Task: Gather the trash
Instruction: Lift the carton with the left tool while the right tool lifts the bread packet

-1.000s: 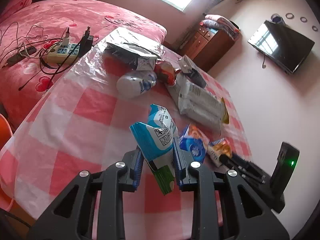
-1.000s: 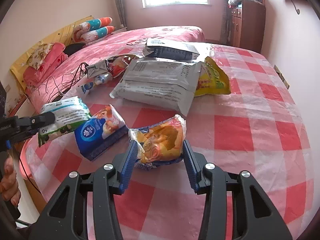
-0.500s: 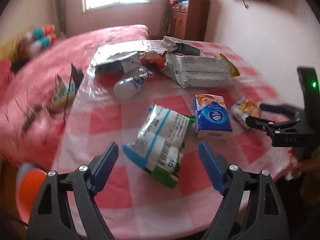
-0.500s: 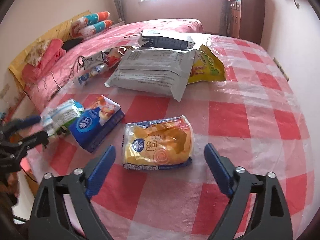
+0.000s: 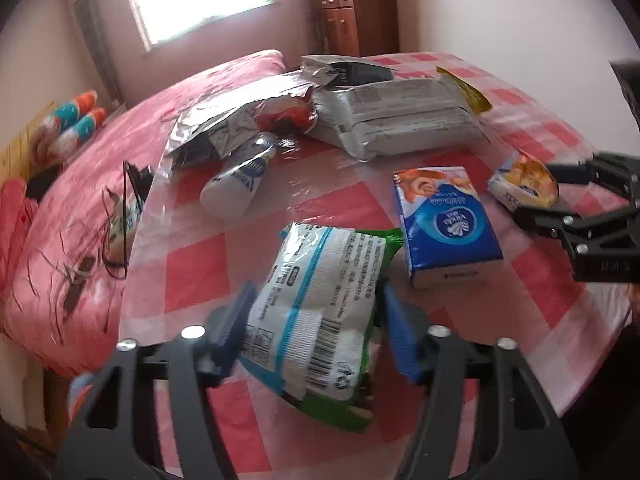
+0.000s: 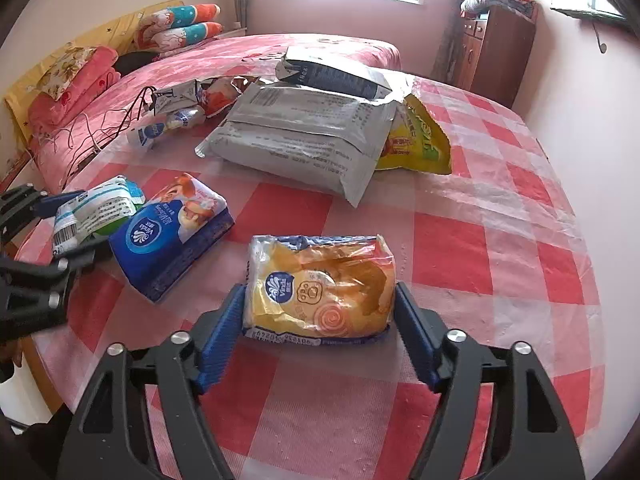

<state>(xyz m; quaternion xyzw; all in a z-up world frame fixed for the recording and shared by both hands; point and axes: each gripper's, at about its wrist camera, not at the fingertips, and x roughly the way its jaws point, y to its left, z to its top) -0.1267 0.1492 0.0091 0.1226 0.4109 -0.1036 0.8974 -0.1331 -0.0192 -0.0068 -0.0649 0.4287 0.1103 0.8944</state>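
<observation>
On the checked table point(image 6: 500, 240), both grippers' jaws have just been closing: the left gripper point(image 5: 316, 332) brackets the white-and-green packet point(image 5: 320, 320) and the right gripper point(image 6: 318, 326) the orange tissue pack point(image 6: 320, 286), pads apparently touching, presumably to collect both together.

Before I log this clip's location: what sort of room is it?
Most likely a bedroom at home: a bed with pink bedding and pillows, a wooden cabinet, and a table with a checked cloth beside the bed.
</observation>
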